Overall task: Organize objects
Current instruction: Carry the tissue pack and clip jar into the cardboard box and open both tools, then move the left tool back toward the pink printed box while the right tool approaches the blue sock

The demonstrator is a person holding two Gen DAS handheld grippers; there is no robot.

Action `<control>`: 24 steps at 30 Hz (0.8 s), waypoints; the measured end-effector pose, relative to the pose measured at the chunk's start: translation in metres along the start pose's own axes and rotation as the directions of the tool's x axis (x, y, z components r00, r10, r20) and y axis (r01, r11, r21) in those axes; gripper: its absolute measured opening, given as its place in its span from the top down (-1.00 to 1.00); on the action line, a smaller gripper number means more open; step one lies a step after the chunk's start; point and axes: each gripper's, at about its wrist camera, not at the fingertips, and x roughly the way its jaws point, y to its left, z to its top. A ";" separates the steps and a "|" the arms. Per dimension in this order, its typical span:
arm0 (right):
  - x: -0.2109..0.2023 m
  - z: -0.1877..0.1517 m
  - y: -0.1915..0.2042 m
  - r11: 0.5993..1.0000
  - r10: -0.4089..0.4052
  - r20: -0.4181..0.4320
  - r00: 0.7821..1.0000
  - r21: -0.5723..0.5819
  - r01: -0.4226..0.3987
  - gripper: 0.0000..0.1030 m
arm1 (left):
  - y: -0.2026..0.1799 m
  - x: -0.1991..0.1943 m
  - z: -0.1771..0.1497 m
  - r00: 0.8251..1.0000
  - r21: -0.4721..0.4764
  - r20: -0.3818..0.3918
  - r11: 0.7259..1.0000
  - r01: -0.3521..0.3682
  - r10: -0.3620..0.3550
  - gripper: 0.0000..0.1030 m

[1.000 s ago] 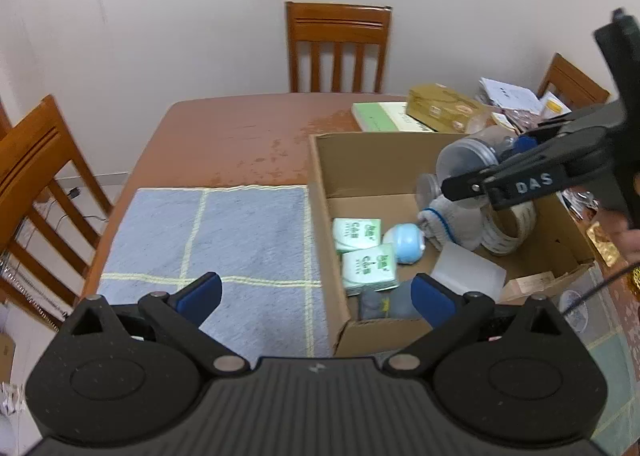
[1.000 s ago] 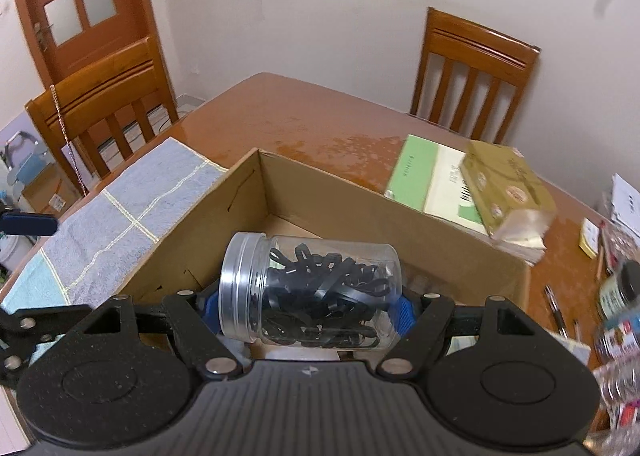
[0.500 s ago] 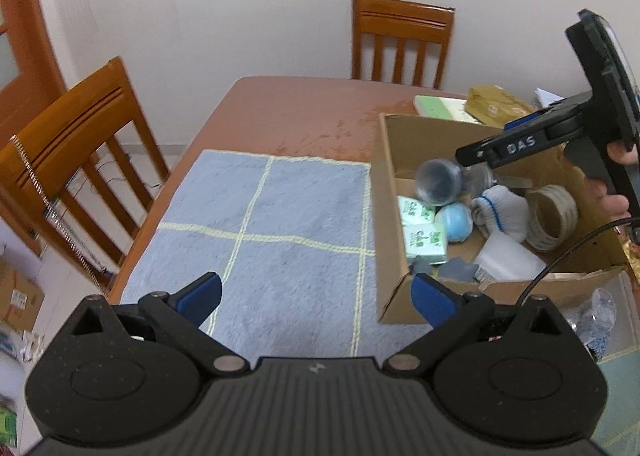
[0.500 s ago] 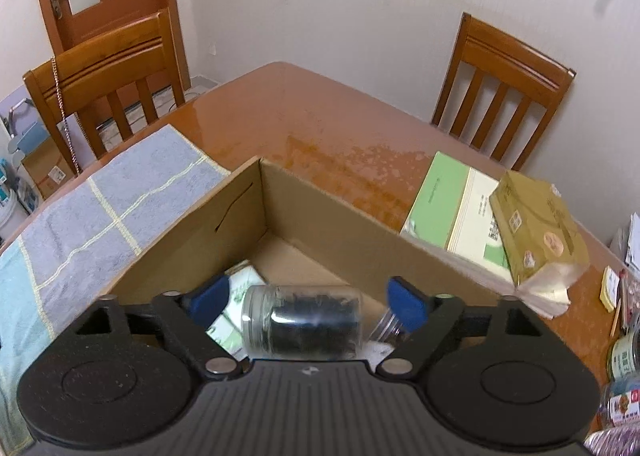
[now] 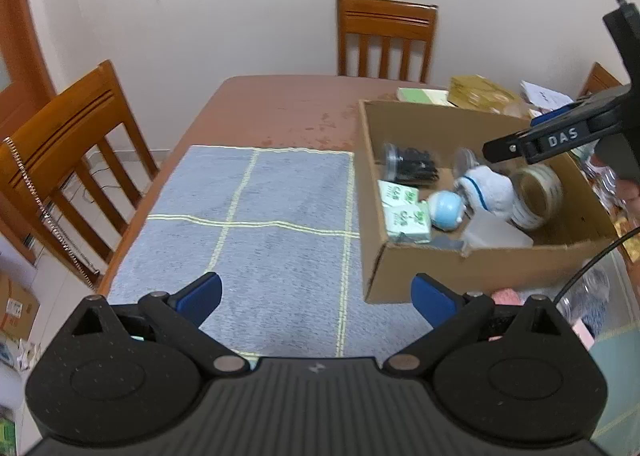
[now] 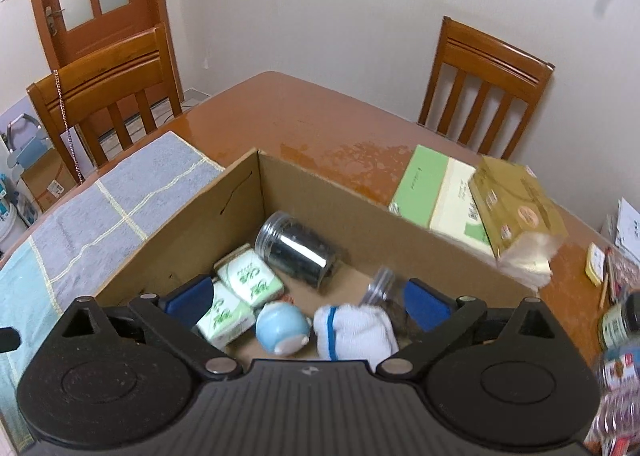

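Observation:
A clear jar of black bands lies on its side in the far left corner of the cardboard box, free of any grip. My right gripper hangs over the box, its jaws opening wide and pressing on nothing. Below it lie green-and-white packets, a blue ball and a rolled white sock. In the left wrist view the jar shows inside the box beside a tape roll. My left gripper is open over the blue checked towel, holding nothing.
Wooden chairs stand around the brown table. Behind the box lie a green book and a gold tissue pack. Small jars and papers crowd the table's right edge.
The right gripper's jaws spread apart and the jar dropped from them into the box. The left gripper drifted left, so the box now sits further right in its view.

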 end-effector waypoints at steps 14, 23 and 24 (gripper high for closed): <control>-0.075 -0.054 0.018 0.986 -0.136 0.028 0.990 0.103 0.132 -1.00 | -0.007 0.010 -0.017 0.988 0.093 0.007 0.984 0.152 -0.154 -0.95; -0.110 -0.100 0.028 0.962 -0.190 0.027 0.981 0.204 0.180 -1.00 | -0.016 0.014 -0.033 0.974 0.132 -0.007 0.965 0.226 -0.227 -0.95; -0.113 -0.106 0.028 0.958 -0.198 0.025 0.980 0.219 0.188 -1.00 | -0.018 0.015 -0.035 0.971 0.134 -0.008 0.962 0.238 -0.239 -0.95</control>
